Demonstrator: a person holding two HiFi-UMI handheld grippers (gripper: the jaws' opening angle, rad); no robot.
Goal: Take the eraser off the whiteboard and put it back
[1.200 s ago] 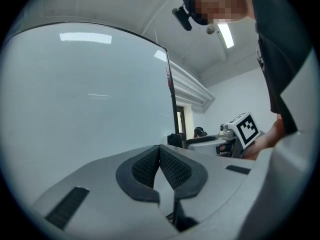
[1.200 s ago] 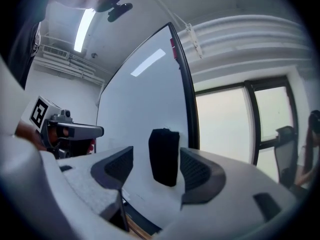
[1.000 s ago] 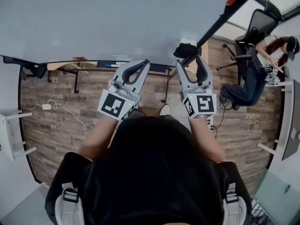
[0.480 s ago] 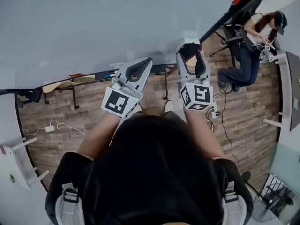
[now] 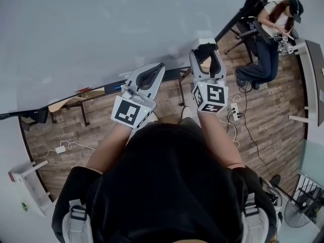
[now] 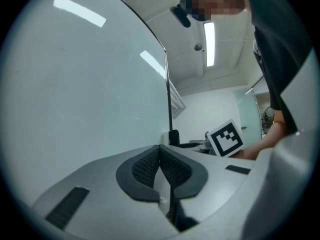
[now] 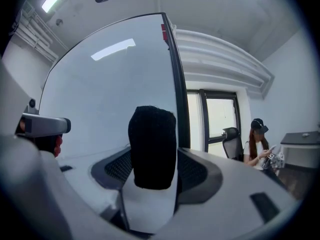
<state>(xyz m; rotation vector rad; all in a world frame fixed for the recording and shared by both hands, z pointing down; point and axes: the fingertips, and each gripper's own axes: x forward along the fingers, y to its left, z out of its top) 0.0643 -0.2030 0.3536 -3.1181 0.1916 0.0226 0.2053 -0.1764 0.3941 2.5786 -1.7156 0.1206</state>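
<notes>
The whiteboard [image 5: 101, 29] fills the upper left of the head view. My right gripper [image 5: 205, 48] is raised at the board's right edge and is shut on the eraser [image 5: 205, 51]. In the right gripper view the eraser [image 7: 152, 149] stands upright between the jaws, with black felt on top and a white body below, in front of the whiteboard [image 7: 100, 84]. I cannot tell whether it touches the board. My left gripper [image 5: 151, 74] is lower and to the left, shut with nothing in it. Its pads [image 6: 172, 170] meet in front of the whiteboard [image 6: 75, 84].
The board's tray [image 5: 101, 91] holds markers. A black frame bar [image 5: 243, 6] runs along the board's right edge. A person [image 5: 276, 14] sits on an office chair at the far right. A power strip with cables [image 5: 234, 110] lies on the wood floor. A white table [image 5: 25, 178] stands at the left.
My right gripper has moved up to the eraser at the board's right edge and now has it between its jaws. The left gripper has hardly moved. The head view has swung.
</notes>
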